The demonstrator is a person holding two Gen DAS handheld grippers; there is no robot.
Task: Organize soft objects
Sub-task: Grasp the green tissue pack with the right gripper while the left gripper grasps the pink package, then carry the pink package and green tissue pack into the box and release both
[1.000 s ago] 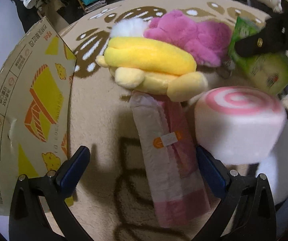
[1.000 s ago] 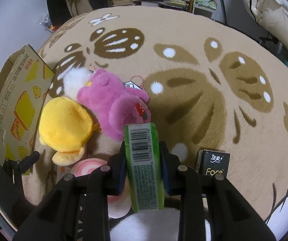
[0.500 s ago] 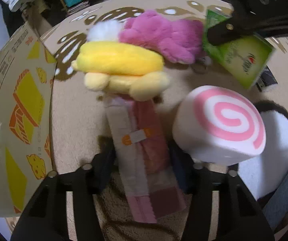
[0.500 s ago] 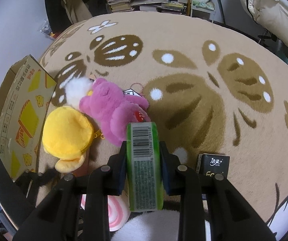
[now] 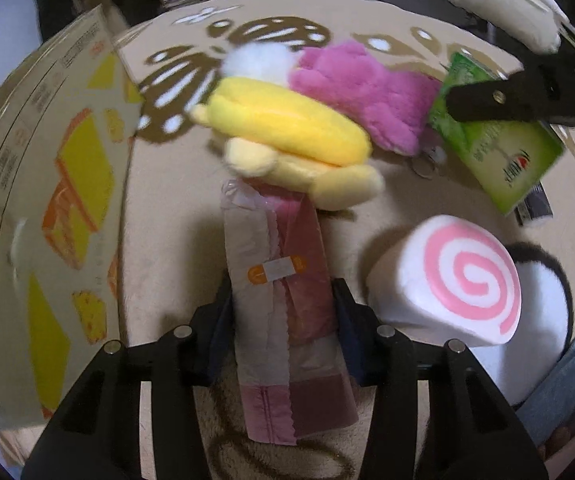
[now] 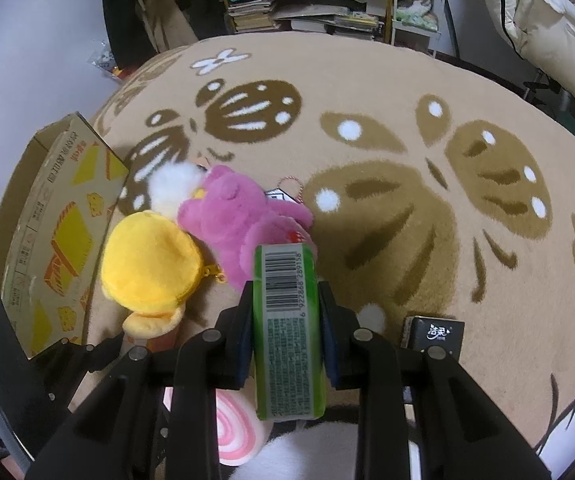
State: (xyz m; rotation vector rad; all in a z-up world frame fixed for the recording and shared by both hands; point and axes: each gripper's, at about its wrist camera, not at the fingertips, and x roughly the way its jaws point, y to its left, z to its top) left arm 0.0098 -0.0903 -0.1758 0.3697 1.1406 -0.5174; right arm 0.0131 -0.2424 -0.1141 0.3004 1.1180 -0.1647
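Note:
A long pink plastic packet point(image 5: 279, 248) lies on the beige rug in the left wrist view. My left gripper point(image 5: 281, 312) has its jaws closing on the packet, with the pads against both sides of its near half. Beyond the packet lie a yellow plush point(image 5: 291, 132), a pink plush bear point(image 5: 359, 88) and a white fluffy toy point(image 5: 259, 60). A white cushion with a pink swirl point(image 5: 455, 276) sits to the right. My right gripper point(image 6: 286, 304) is shut on a green tissue pack point(image 6: 287, 320) and holds it above the rug next to the pink bear.
A cardboard box point(image 6: 55, 220) with yellow prints stands at the left edge of the rug point(image 6: 407, 160). A small black tissue pack point(image 6: 435, 334) lies to the right. Bookshelves point(image 6: 307, 8) and white bedding point(image 6: 547, 20) stand beyond the rug. A leg in jeans point(image 5: 567, 380) is at lower right.
My left gripper went from wide open to closed around the pink packet and tilted a little. The right gripper kept still with the green pack.

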